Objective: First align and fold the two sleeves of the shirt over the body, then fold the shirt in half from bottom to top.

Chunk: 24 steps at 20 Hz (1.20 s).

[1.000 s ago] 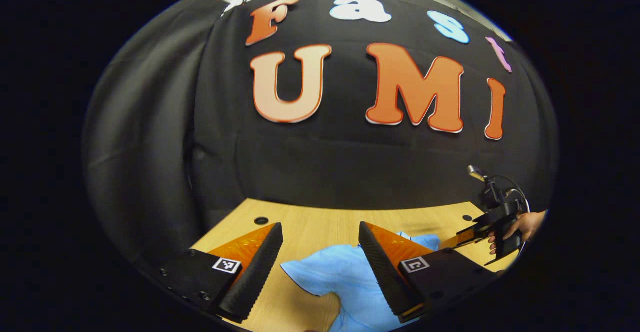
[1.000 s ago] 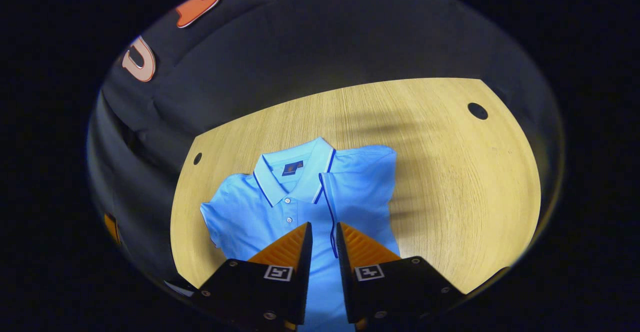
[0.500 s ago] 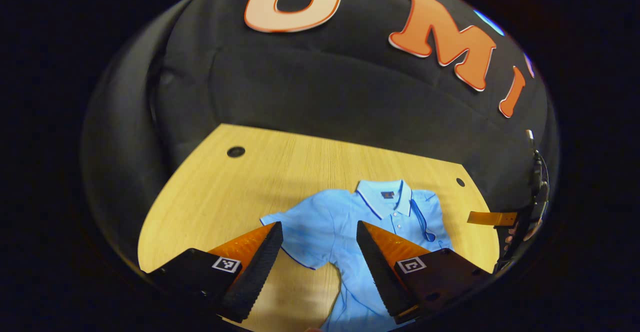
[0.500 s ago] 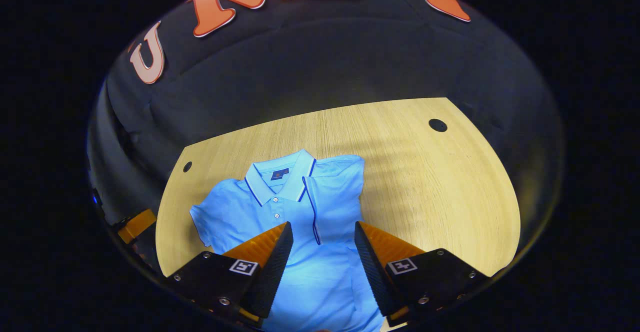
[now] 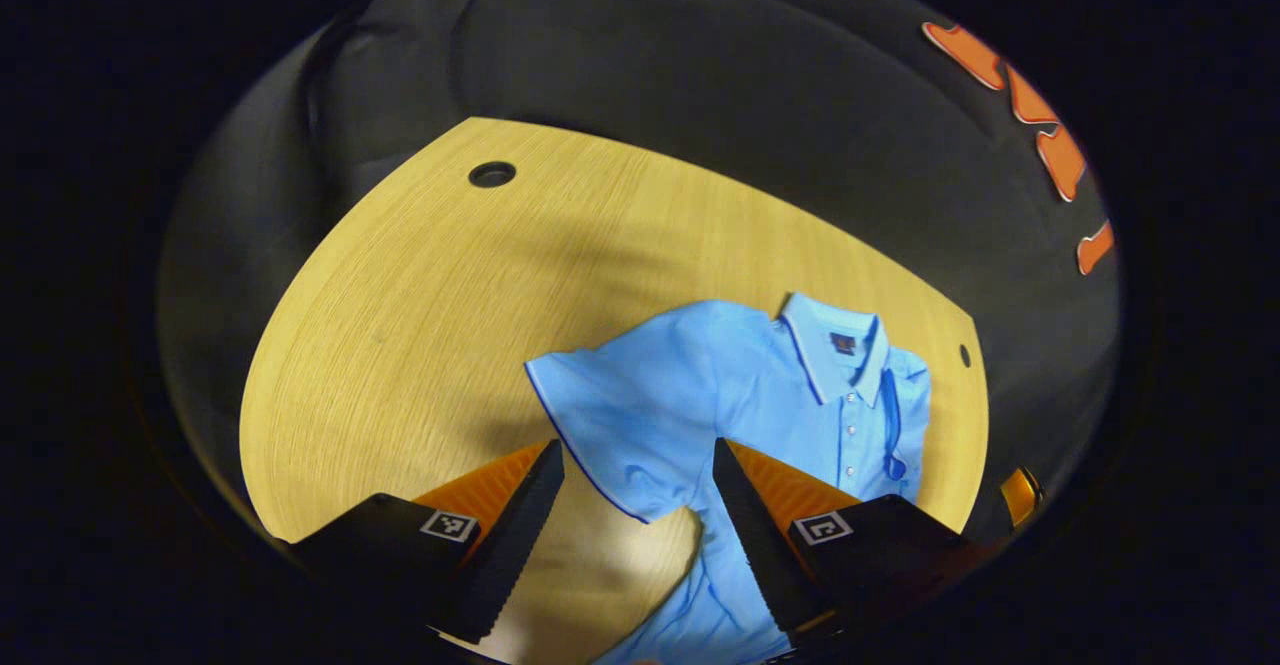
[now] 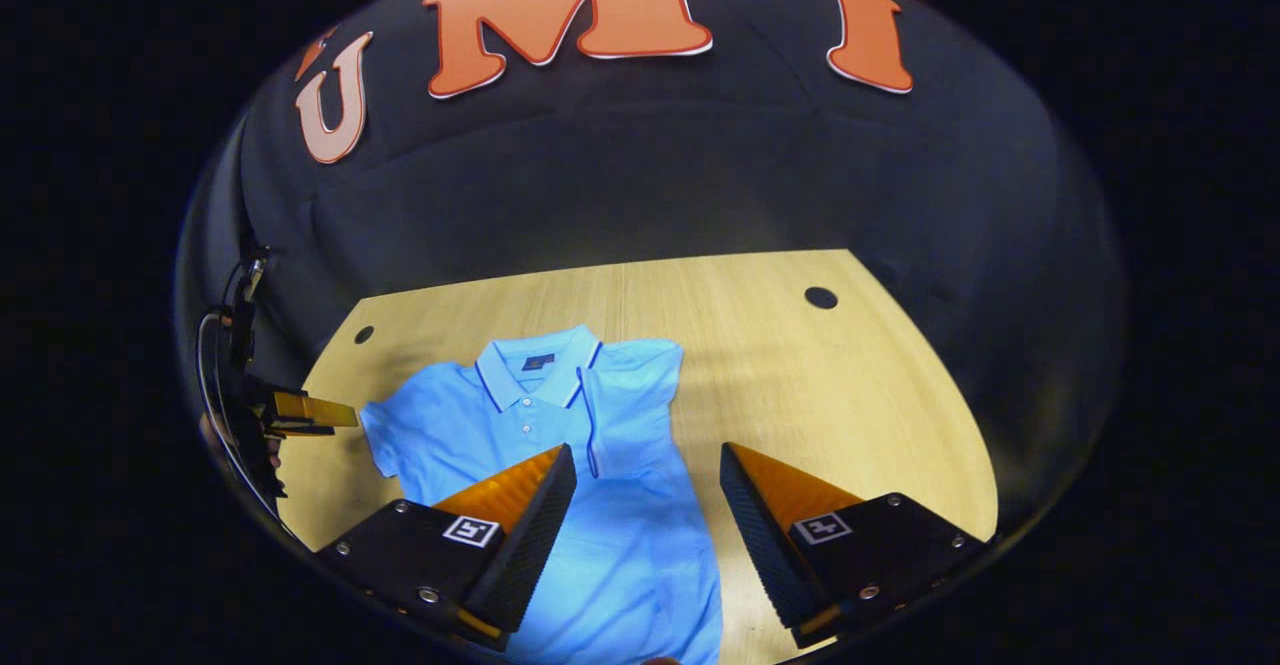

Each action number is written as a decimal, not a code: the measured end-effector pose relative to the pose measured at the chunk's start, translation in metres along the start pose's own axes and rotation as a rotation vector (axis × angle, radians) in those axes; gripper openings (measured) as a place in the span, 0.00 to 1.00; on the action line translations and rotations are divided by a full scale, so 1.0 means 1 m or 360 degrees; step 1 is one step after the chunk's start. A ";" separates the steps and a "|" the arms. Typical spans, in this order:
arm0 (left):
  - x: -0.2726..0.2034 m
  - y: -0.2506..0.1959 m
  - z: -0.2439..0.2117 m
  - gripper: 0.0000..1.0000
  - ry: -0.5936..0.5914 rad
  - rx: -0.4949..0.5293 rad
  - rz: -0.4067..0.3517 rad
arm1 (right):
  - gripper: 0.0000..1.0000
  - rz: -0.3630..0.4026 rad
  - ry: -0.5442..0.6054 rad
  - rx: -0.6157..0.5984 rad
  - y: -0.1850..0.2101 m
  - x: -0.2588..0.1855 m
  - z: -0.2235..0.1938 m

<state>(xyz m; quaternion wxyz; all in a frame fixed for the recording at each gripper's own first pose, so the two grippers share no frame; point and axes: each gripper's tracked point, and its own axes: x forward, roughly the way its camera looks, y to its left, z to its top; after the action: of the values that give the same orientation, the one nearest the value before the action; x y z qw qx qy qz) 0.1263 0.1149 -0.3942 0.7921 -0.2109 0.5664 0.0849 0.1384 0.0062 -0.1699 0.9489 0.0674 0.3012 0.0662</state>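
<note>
Right gripper view: one shirt [image 6: 560, 425], two claws [image 6: 645, 485].

We look through the left gripper view from above the surface [image 5: 400, 325], tilted steeply down, with the left hand-held gripper [image 5: 638, 505] at the bottom centre of the frame, jaws apart. The shirt [image 5: 740, 415] lies right of centre, its spread sleeve between the fingers; the wall takes the upper frame.

The right gripper view sits above the near edge, facing the back wall at a shallower tilt. The right hand-held gripper [image 6: 648, 515] sits at bottom centre, gaping, with the shirt [image 6: 540, 415] left of centre.

Both views share the shirt, the surface [image 6: 800, 385] and the wall. At the left edge of the right gripper view we see the left hand-held gripper [image 6: 300, 411].
</note>
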 end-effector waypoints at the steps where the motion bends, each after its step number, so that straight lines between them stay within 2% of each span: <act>1: 0.004 0.003 -0.001 0.99 0.0030 -0.0008 0.0029 | 0.92 -0.0004 -0.0030 -0.0001 -0.003 -0.004 0.002; 5: 0.022 0.009 -0.011 1.00 0.0145 -0.0036 0.0112 | 0.92 -0.0021 -0.0123 -0.0005 -0.019 -0.022 0.012; 6: 0.028 0.010 -0.016 0.94 0.0178 -0.0051 0.0124 | 0.91 -0.0027 -0.0141 -0.0012 -0.024 -0.025 0.013; 7: 0.033 0.009 -0.020 0.94 0.0224 -0.0073 0.0138 | 0.91 -0.0035 -0.0151 -0.0018 -0.028 -0.030 0.011; 8: 0.037 0.010 -0.025 1.00 0.0256 -0.0086 0.0158 | 0.91 -0.0045 -0.0158 -0.0023 -0.034 -0.035 0.012; 10: 0.045 0.015 -0.029 0.98 0.0301 -0.0088 0.0215 | 0.91 -0.0074 -0.0172 -0.0031 -0.045 -0.045 0.009; 12: 0.052 0.016 -0.029 0.82 0.0316 -0.0074 0.0255 | 0.91 -0.0103 -0.0181 -0.0025 -0.056 -0.053 0.004; 14: 0.057 0.016 -0.030 0.81 0.0329 -0.0070 0.0278 | 0.91 -0.0132 -0.0182 -0.0017 -0.068 -0.063 -0.002; 15: 0.060 0.017 -0.030 0.70 0.0338 -0.0076 0.0303 | 0.91 -0.0153 -0.0185 -0.0013 -0.074 -0.069 -0.005; 17: 0.065 0.021 -0.026 0.66 0.0309 -0.0054 0.0357 | 0.91 -0.0179 -0.0196 -0.0001 -0.084 -0.079 -0.009; 18: 0.063 0.020 -0.023 0.58 0.0292 -0.0056 0.0362 | 0.91 -0.0195 -0.0202 0.0015 -0.090 -0.083 -0.010; 19: 0.062 0.016 -0.020 0.55 0.0286 -0.0048 0.0351 | 0.91 -0.0203 -0.0204 0.0033 -0.095 -0.089 -0.012; 21: 0.060 0.010 -0.017 0.35 0.0282 -0.0019 0.0306 | 0.91 -0.0223 -0.0207 0.0071 -0.102 -0.095 -0.017; 22: 0.065 0.005 -0.020 0.14 0.0295 0.0002 0.0283 | 0.91 -0.0239 -0.0207 0.0087 -0.106 -0.098 -0.020; 24: 0.065 -0.019 -0.020 0.10 0.0277 -0.0006 0.0161 | 0.91 -0.0267 -0.0224 0.0095 -0.110 -0.102 -0.027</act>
<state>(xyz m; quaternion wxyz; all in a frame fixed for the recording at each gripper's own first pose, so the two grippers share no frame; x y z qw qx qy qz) 0.1383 0.0821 -0.4553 0.7341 -0.1900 0.6430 0.1073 0.0499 -0.1162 -0.1529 0.9674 0.0747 0.2403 -0.0274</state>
